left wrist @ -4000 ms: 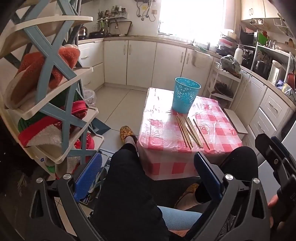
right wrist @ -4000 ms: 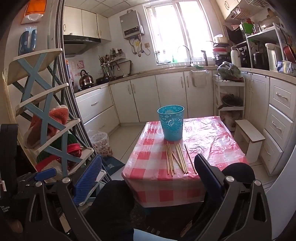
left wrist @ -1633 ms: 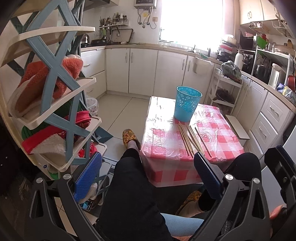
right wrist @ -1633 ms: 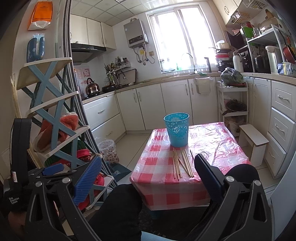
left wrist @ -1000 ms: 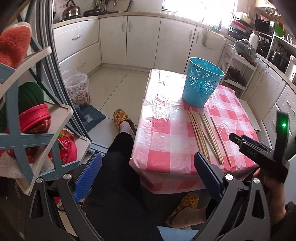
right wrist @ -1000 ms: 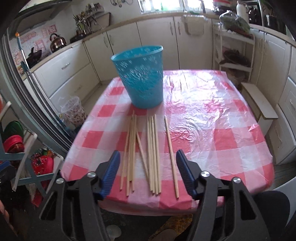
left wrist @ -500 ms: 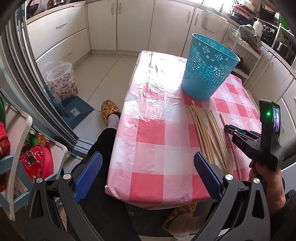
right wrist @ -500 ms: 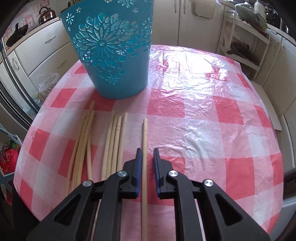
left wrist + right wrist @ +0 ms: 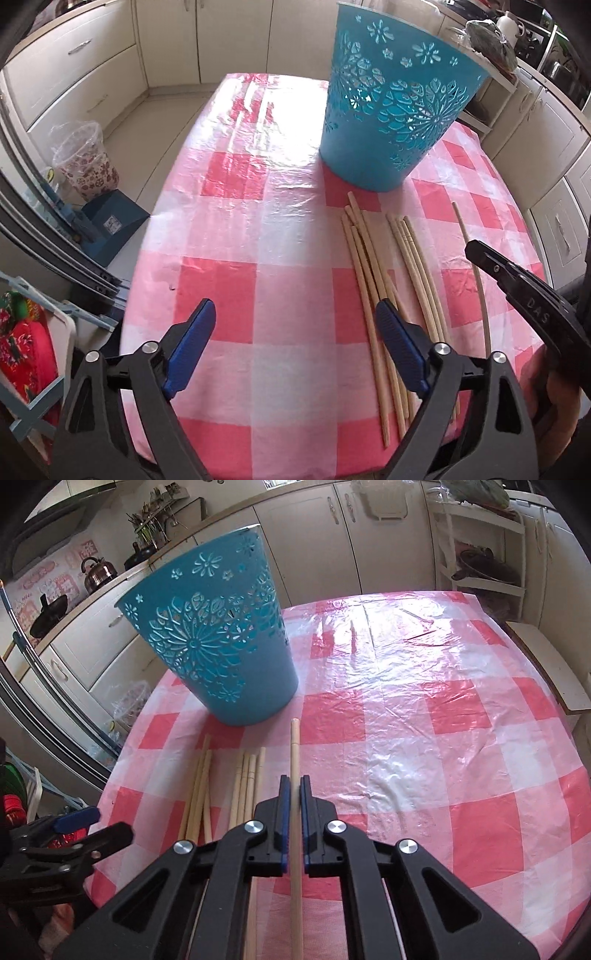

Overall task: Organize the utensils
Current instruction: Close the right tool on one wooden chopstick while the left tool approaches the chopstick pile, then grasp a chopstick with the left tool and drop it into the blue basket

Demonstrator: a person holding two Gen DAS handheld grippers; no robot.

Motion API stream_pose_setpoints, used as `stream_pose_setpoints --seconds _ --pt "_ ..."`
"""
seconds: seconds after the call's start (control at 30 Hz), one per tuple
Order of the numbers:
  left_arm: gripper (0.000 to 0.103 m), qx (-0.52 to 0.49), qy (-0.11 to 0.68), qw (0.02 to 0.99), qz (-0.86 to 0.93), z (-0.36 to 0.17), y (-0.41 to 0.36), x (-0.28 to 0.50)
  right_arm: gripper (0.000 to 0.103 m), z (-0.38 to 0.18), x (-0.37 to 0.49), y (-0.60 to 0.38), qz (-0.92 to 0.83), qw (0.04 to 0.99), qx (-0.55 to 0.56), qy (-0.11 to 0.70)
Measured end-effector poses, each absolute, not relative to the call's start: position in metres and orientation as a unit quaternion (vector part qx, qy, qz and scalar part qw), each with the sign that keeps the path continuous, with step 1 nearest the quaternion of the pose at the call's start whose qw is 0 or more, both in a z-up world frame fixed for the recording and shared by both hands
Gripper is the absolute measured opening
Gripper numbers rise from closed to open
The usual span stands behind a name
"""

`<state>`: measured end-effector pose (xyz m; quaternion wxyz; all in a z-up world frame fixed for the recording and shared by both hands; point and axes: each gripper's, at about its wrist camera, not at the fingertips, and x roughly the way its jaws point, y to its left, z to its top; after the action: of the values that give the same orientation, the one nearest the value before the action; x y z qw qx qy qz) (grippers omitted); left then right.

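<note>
Covering the whole table (image 9: 229, 206) is a pink-and-white checked plastic cloth (image 9: 424, 716), and on it, toward twelve o'clock from the wrist cameras, stands a blue openwork basket (image 9: 391, 107) upright, its mouth wider than its base. Just on the near side of the basket's foot lie the wooden chopsticks (image 9: 369, 266), spread roughly parallel and pointing toward the basket, in two loose bunches that overlap at their near ends. One single chopstick (image 9: 294, 746) lies apart at three o'clock from those bunches. The right gripper (image 9: 294, 786) has its blue-padded jaws closed on that single chopstick partway along its length, the far end sticking out toward the basket without touching it. The left gripper (image 9: 295, 325) sits at about nine o'clock from the bunches, above bare cloth; its jaws are wide and closing, with nothing between them, its right pad over the nearest sticks.
</note>
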<state>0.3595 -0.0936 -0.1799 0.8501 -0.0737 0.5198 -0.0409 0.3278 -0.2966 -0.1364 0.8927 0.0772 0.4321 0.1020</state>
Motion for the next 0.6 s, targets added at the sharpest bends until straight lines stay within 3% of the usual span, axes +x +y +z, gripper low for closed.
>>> stream_pose_setpoints --seconds 0.43,0.5,0.6 --pt "0.075 -0.007 0.525 0.851 0.012 -0.204 -0.132 0.387 0.006 -0.147 0.327 -0.308 0.104 0.884 0.108 0.443" --pt "0.068 -0.001 0.522 0.853 0.008 -0.205 -0.129 0.390 0.006 -0.150 0.327 -0.310 0.098 0.882 0.110 0.447" --pt "0.046 0.004 0.519 0.855 -0.007 -0.202 -0.132 0.393 0.006 -0.152 0.327 -0.312 0.091 0.881 0.108 0.451"
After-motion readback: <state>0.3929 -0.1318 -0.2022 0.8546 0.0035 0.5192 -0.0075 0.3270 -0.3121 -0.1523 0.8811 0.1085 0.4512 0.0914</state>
